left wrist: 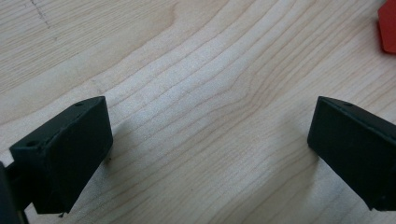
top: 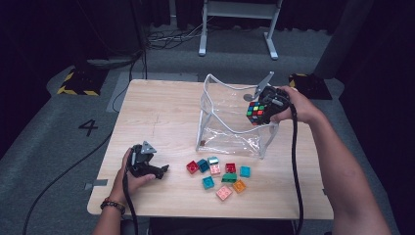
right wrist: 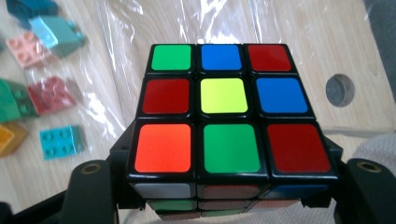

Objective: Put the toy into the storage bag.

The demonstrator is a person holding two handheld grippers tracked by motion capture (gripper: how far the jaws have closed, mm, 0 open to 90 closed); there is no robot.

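A scrambled puzzle cube (top: 255, 112) (right wrist: 219, 116) with a black frame hangs over the open top of a clear plastic bag (top: 230, 132). My right gripper (top: 262, 113) (right wrist: 224, 186) is shut on the cube, one jaw on each side. The bag's clear film (right wrist: 299, 28) lies below the cube in the right gripper view. My left gripper (top: 161, 171) (left wrist: 210, 149) rests low on the wooden table (top: 161, 112) at the left front, open, with bare wood between its jaws.
Several small toy bricks (top: 220, 174) in red, teal, pink, green and orange lie on the table in front of the bag. A red brick's edge (left wrist: 387, 28) shows at the right of the left gripper view. Table edges are near both forearms.
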